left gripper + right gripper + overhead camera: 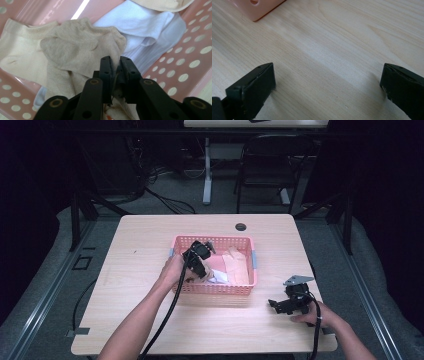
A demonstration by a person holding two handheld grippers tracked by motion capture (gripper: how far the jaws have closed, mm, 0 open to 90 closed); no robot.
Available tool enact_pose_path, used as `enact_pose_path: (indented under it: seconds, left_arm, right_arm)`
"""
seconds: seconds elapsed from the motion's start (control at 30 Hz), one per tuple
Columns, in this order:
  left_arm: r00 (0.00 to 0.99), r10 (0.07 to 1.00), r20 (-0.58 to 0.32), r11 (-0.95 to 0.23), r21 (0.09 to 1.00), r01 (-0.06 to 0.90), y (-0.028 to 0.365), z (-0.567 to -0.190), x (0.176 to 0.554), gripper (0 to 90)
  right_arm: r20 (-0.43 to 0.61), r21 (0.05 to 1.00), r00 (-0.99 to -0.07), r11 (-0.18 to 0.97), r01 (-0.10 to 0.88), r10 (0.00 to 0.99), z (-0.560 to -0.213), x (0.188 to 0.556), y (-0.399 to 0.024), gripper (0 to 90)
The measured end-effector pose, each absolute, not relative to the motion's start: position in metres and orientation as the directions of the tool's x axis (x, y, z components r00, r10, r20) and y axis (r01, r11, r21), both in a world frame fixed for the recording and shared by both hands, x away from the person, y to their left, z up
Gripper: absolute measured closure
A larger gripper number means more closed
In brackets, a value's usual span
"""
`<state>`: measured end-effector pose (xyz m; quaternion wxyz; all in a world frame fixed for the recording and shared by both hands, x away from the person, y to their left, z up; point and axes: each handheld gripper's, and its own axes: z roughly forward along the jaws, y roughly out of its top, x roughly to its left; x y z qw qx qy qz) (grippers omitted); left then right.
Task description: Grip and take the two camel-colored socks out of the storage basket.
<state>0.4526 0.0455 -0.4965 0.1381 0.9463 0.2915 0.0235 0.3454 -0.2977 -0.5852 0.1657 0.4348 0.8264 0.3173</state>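
A pink perforated basket (215,289) stands mid-table and holds beige and white socks. My left gripper (203,271) reaches down into its left part. In the left gripper view my left gripper (115,62) is shut on a fold of a beige sock (75,47), with fabric pinched between the pads. A white sock (145,27) lies beside it against the basket wall (185,75). My right gripper (276,304) rests on the table to the right of the basket. In its own view my right gripper (327,72) stands open over bare wood, the basket corner (259,7) far off.
The light wooden table (145,245) has a round cable hole (241,226) behind the basket. More beige socks (236,265) lie in the basket's right half. A black chair (270,160) and a desk leg (207,175) stand beyond the table. Cables trail from both grippers.
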Motion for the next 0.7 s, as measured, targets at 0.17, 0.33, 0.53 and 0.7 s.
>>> enact_pose_path:
  seconds: [0.17, 0.33, 0.53, 0.7]
  left_arm:
    - [0.83, 0.557, -0.038, -0.793, 0.272, 0.545, 0.047, -0.493, 0.453, 84.4]
    - [0.825, 0.564, -0.035, -0.786, 0.285, 0.549, 0.052, -0.485, 0.454, 84.4]
    - [0.818, 0.574, -0.03, -0.772, 0.311, 0.554, 0.057, -0.469, 0.455, 84.4]
    - [0.82, 0.572, -0.026, -0.77, 0.327, 0.548, 0.06, -0.455, 0.456, 84.5]
  right_arm:
    - [0.002, 0.669, -0.567, 0.421, 0.613, 0.824, -0.585, 0.345, -0.298, 0.0]
    - [0.002, 0.668, -0.567, 0.421, 0.613, 0.824, -0.585, 0.345, -0.298, 0.0]
    - [0.002, 0.668, -0.567, 0.421, 0.614, 0.824, -0.585, 0.345, -0.298, 0.0]
    - [0.002, 0.668, -0.567, 0.421, 0.614, 0.824, -0.585, 0.345, -0.298, 0.0]
